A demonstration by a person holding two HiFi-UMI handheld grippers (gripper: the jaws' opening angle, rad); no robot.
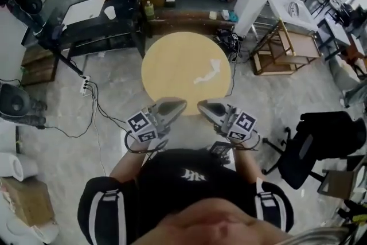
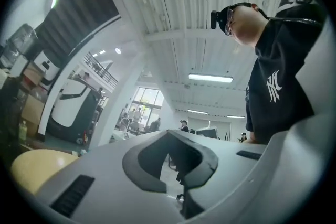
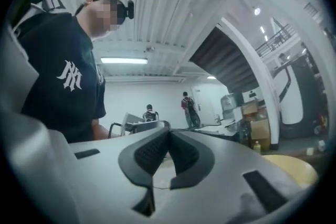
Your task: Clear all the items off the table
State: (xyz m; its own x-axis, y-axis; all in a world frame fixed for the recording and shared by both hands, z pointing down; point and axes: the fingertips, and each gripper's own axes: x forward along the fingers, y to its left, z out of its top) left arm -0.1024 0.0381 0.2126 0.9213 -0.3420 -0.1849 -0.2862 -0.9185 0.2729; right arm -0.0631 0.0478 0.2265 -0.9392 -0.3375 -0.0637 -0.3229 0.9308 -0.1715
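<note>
The round yellow desk (image 1: 172, 66) stands in front of the person and its top looks bare. I see no item on it, only a pale patch (image 1: 207, 73) toward its right side. I judge this patch to be a reflection of light, though I cannot be sure that it is not some thin flat thing. The left gripper (image 1: 180, 104) and the right gripper (image 1: 202, 105) hang near the person's chest, over the near edge of the desk, with their tips turned toward each other and a little apart. In the left gripper view the fingers (image 2: 140, 161) are closed on each other with nothing between them. In the right gripper view the fingers (image 3: 151, 153) are closed together and empty too. Both of these views look out across the room, not down at the desk. In my judgement the clearing is at its end, and no pick is in hand at this moment. The next move calls for a check of the pale patch. If it is a real thing, one gripper needs to open its fingers, come down low over it and carry it off the desk.
</note>
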